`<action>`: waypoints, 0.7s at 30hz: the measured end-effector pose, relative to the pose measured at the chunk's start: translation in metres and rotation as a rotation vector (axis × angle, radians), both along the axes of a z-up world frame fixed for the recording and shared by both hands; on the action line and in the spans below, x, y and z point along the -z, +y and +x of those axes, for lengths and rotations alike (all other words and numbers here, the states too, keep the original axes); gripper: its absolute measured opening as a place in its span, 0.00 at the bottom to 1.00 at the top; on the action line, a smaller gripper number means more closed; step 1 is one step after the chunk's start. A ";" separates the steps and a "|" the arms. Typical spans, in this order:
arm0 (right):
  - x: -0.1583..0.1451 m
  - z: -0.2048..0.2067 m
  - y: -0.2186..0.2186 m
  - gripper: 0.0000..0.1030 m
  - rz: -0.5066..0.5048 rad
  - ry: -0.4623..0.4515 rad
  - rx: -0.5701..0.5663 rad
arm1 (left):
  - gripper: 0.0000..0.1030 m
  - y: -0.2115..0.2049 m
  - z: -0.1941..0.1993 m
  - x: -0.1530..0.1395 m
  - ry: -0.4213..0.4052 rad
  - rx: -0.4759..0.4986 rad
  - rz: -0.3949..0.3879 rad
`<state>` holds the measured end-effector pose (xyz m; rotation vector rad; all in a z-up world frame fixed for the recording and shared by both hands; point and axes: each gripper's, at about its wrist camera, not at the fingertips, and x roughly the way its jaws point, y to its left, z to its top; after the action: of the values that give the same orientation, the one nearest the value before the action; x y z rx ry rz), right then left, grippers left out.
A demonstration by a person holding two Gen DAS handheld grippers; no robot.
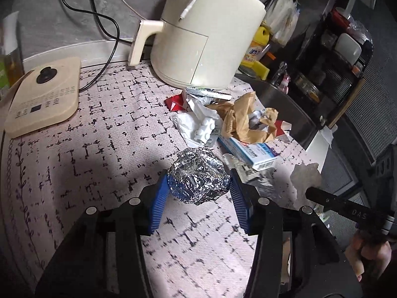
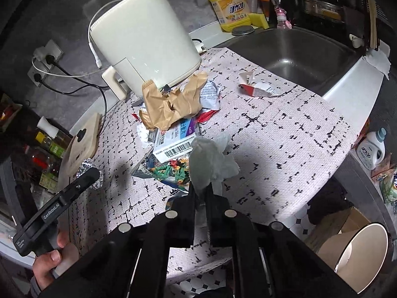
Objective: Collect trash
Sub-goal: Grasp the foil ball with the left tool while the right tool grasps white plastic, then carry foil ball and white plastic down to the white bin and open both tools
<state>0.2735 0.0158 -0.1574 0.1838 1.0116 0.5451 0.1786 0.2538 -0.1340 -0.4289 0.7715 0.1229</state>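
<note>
1. The left tool [image 1: 198, 186] has its blue ribbed jaws about half open, pressed on either side of a crumpled foil ball [image 1: 198, 177], which it appears to hold just above the bench [image 1: 99, 149].
2. The right tool [image 2: 202, 193] is nearly closed, pinching a wad of grey tissue [image 2: 211, 161] by its lower end; the rest stands up loose past the jaws.
3. The foil ball looks light, stiff enough to keep its shape, and dentable, so a grip across its widest part should hold without much squeeze (the creases give the ribs something to bite).
4. The tissue is soft, limp and almost weightless; a pinch anywhere in the bunched middle would do, though it tears easily.
5. More trash lies on the speckled mat: crumpled brown paper [image 2: 171, 104], a flat printed carton [image 2: 173, 139], a glossy printed wrapper [image 2: 173, 171], and a torn red-and-white pack [image 2: 258, 89] lying apart near the sink [image 2: 297, 57].
6. Behind the heap stands a smooth cream air fryer [image 1: 206, 32].
7. A round bin [image 2: 359, 253] waits low at the right, below the bench edge.
</note>
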 end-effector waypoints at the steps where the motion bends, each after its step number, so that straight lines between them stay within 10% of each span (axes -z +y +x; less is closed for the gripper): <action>1: -0.001 0.000 -0.008 0.08 0.008 0.000 0.003 | 0.47 -0.004 -0.003 -0.003 -0.003 -0.002 0.004; 21: 0.028 -0.035 -0.244 0.08 0.027 0.041 0.253 | 0.47 -0.215 0.004 -0.011 0.032 0.237 0.036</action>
<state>0.2383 -0.2284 -0.1858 0.3428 1.0037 0.3252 0.1831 0.0387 -0.1232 -0.2994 0.8444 -0.0775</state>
